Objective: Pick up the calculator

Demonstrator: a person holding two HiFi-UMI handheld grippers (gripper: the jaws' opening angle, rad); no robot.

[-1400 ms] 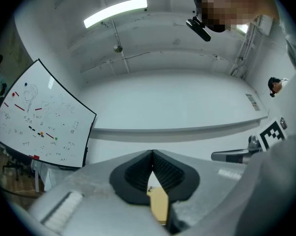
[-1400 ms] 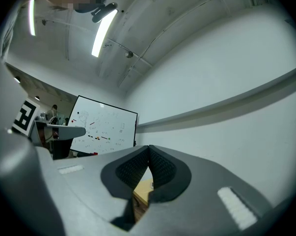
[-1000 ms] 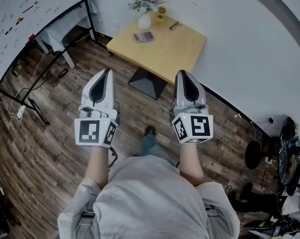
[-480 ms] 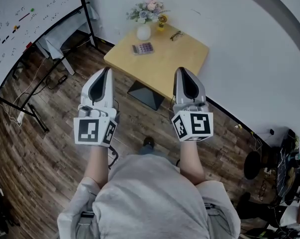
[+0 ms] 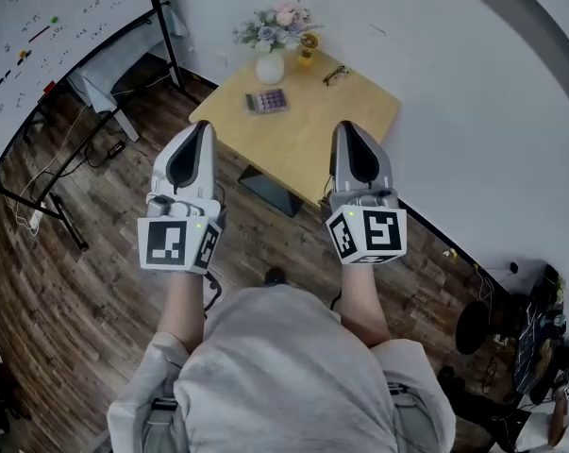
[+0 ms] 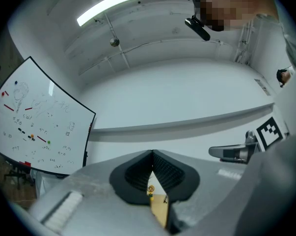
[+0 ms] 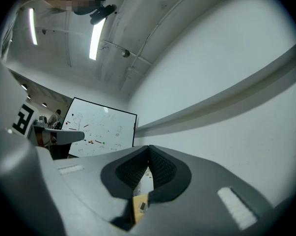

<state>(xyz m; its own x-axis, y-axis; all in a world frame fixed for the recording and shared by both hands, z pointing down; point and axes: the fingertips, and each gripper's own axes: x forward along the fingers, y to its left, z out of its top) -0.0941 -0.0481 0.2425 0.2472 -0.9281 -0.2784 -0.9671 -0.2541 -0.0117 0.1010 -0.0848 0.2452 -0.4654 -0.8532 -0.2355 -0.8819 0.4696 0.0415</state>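
Note:
The calculator (image 5: 267, 101), grey with purple keys, lies on the far left part of a small wooden table (image 5: 359, 111) in the head view. My left gripper (image 5: 201, 126) hovers shut and empty over the floor just before the table's near left edge. Level with it, my right gripper (image 5: 348, 126) is shut and empty over the table's near edge. Both are well short of the calculator. In the left gripper view the shut gripper (image 6: 152, 154) points slightly upward at the white wall; a sliver of the table shows below it. The right gripper (image 7: 148, 149) looks the same in its own view.
A white vase of flowers (image 5: 270, 62), a small yellow object (image 5: 308, 43) and a pair of glasses (image 5: 336, 74) stand near the table's far edge. A whiteboard on a stand (image 5: 39, 36) with cables at its feet is to the left. White wall runs behind the table.
The person has walked forward: the table has drawn nearer in the head view, and both shut grippers now reach its near edge instead of hanging over the floor.

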